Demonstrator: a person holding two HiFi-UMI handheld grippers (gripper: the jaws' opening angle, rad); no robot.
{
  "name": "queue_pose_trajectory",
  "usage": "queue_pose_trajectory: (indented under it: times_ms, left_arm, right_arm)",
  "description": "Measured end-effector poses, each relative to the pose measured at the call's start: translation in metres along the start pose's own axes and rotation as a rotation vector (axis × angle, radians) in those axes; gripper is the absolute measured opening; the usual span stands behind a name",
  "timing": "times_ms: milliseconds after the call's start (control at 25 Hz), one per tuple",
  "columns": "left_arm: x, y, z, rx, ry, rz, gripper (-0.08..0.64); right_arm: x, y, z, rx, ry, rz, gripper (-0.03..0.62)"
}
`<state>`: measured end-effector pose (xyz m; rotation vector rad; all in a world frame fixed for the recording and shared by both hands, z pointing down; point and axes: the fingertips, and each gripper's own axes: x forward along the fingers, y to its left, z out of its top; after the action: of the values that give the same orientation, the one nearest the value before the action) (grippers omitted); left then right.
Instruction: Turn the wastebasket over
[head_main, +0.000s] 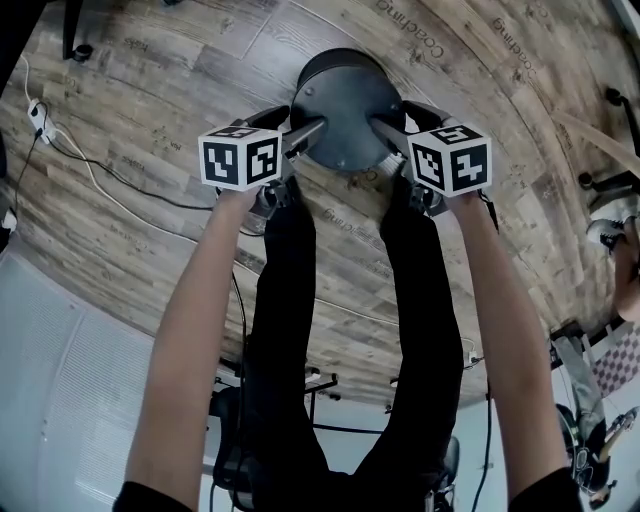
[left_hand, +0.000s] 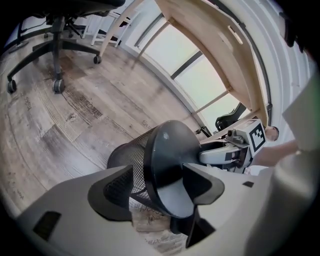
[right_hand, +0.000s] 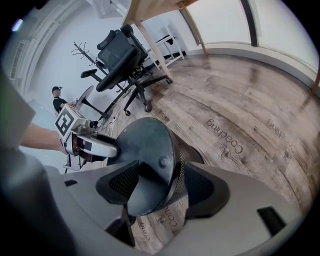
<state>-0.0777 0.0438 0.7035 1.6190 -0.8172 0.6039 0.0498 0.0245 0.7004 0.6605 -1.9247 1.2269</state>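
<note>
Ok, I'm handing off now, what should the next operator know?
Left tongs: astride the edge of the basket, one jaw on its base, one on the mesh wall; can't tell if they are clamped.
Right tongs: same, on the opposite side.
Basket: base-up on the floor.
Done: both tongs in place.
Left: probably clamp, lift and flip it mouth-up.

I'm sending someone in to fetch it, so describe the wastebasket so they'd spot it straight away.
Find the wood-plank floor; just ahead of the person's dark-trousered legs, the wastebasket is bottom up between the left tongs and right tongs. It is the only round black wire-mesh tub, its solid grey base disc facing upward, unlike the wheeled office chairs nearby.
</note>
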Motion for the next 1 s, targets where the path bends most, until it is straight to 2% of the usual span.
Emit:
queue_pose_trajectory:
  times_ms: [40, 400, 720, 1000]
  left_arm:
    - [0.000, -0.001, 0.000, 0.000, 0.002, -0.008, 0.314]
    - [-0.003, -0.004, -0.002, 0.037, 0.000, 0.005, 0.302]
    - [-0.010, -0.012, -0.012, 0.116, 0.031, 0.028, 0.290]
    - [-0.015, -0.016, 0.015, 0.213, -0.023, 0.055, 0.281]
  right_arm:
    - [0.000, 0.000, 0.000, 0.002, -0.001, -0.004, 0.278]
    - [-0.002, 0.001, -0.003, -0.003, -0.012, -0.032, 0.282]
    - [-0.010, 0.010, -0.017, 0.004, -0.045, -0.072, 0.281]
    - [-0.019, 0.007, 0.006, -0.027, -0.137, -0.105, 0.278]
